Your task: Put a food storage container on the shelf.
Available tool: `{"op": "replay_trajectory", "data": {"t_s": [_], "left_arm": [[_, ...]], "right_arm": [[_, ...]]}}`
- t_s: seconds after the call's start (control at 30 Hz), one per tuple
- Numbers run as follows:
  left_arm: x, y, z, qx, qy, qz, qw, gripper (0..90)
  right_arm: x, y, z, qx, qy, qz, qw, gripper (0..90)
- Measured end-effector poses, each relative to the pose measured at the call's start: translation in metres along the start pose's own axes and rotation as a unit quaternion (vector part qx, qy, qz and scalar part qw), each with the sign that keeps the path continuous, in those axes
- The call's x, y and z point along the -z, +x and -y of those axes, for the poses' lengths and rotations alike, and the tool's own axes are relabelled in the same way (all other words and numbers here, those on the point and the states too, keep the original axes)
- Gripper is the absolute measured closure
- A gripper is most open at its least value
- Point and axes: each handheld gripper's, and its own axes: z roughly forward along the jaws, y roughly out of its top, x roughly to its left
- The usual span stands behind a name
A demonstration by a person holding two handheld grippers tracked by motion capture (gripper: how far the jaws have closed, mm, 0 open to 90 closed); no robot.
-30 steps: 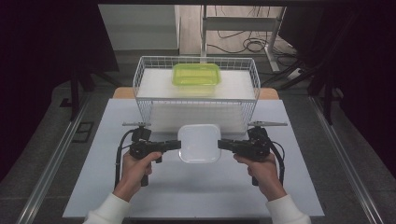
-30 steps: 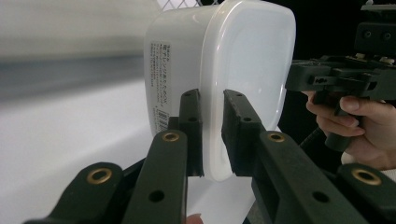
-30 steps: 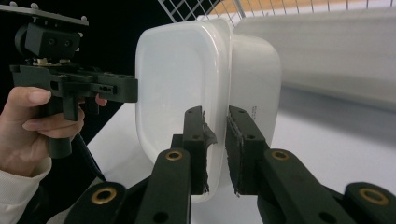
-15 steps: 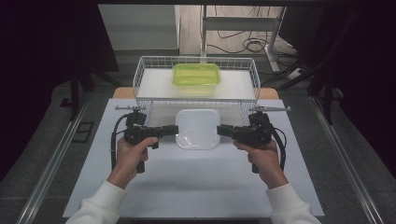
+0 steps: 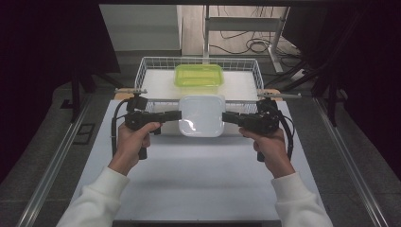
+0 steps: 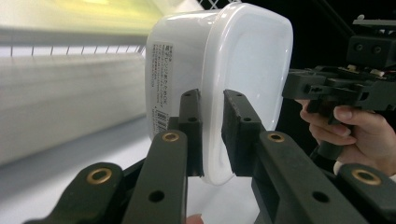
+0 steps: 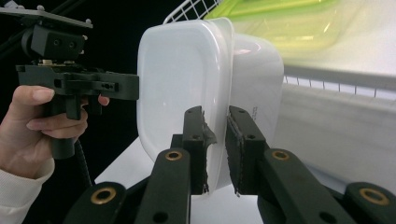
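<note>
A white lidded plastic container point(image 5: 202, 115) hangs in the air between both grippers, above the table's far part and just in front of the wire basket point(image 5: 144, 75). My left gripper point(image 5: 177, 116) is shut on the container's left rim point(image 6: 212, 135), its pads pinching the lid edge. My right gripper point(image 5: 225, 116) is shut on the opposite rim point(image 7: 217, 140). A printed label shows on the container's side point(image 6: 161, 93). A green-lidded container point(image 5: 198, 75) lies inside the basket, behind the white one.
The white tabletop point(image 5: 198, 179) stretches toward the person, whose white-sleeved forearms come in from the bottom. The basket's front wall stands close behind the lifted container. Metal rails point(image 5: 52, 161) run along both table sides; cables lie on the floor beyond.
Both grippers have risen together with the white container, carrying it up and farther from the person, closer to the basket's front wall.
</note>
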Motion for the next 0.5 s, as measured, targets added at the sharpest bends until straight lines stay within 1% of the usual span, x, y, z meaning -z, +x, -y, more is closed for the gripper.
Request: {"op": "replay_trajectory", "data": {"t_s": [0.07, 0.1, 0.13, 0.17, 0.2, 0.27, 0.3, 0.37, 0.4, 0.43, 0.47, 0.5], "left_arm": [[0.000, 0.001, -0.006, -0.002, -0.001, 0.001, 1.0000, 78.3], [0.000, 0.001, -0.010, -0.003, -0.002, 0.001, 1.0000, 78.3], [-0.001, 0.001, -0.015, -0.003, -0.005, 0.001, 1.0000, 78.3], [-0.001, 0.001, -0.015, -0.003, -0.005, 0.001, 1.0000, 78.3], [-0.001, 0.000, -0.023, -0.004, -0.009, 0.000, 1.0000, 78.3], [-0.001, 0.000, -0.026, -0.005, -0.011, -0.001, 0.9999, 78.3], [0.000, -0.001, -0.030, -0.009, -0.013, -0.001, 0.9999, 78.3], [0.001, -0.003, -0.040, -0.011, -0.016, -0.002, 0.9998, 78.2], [0.001, -0.003, -0.040, -0.011, -0.016, -0.002, 0.9998, 78.2], [0.001, -0.004, -0.045, -0.014, -0.016, -0.002, 0.9998, 78.2], [0.002, -0.005, -0.050, -0.015, -0.018, -0.002, 0.9997, 78.2], [0.003, -0.005, -0.054, -0.015, -0.021, -0.001, 0.9997, 78.3]], "right_arm": [[-0.002, -0.002, -0.010, 0.003, -0.002, -0.001, 1.0000, 77.8], [-0.002, -0.002, -0.010, 0.003, -0.002, -0.001, 1.0000, 77.8], [-0.002, -0.003, -0.017, 0.006, -0.004, -0.002, 1.0000, 77.8], [-0.002, -0.003, -0.017, 0.006, -0.004, -0.002, 1.0000, 77.8], [-0.002, -0.003, -0.023, 0.007, -0.006, -0.001, 1.0000, 77.8], [-0.002, -0.003, -0.029, 0.008, -0.009, 0.000, 0.9999, 77.7], [-0.002, -0.003, -0.029, 0.008, -0.009, 0.000, 0.9999, 77.7], [-0.002, -0.003, -0.039, 0.013, -0.016, 0.000, 0.9998, 77.8], [-0.002, -0.003, -0.039, 0.013, -0.016, 0.000, 0.9998, 77.8], [-0.001, -0.003, -0.041, 0.014, -0.017, 0.000, 0.9998, 77.8], [-0.002, -0.003, -0.049, 0.016, -0.018, -0.003, 0.9997, 77.8], [-0.002, -0.003, -0.052, 0.016, -0.019, -0.003, 0.9997, 77.8]]}}
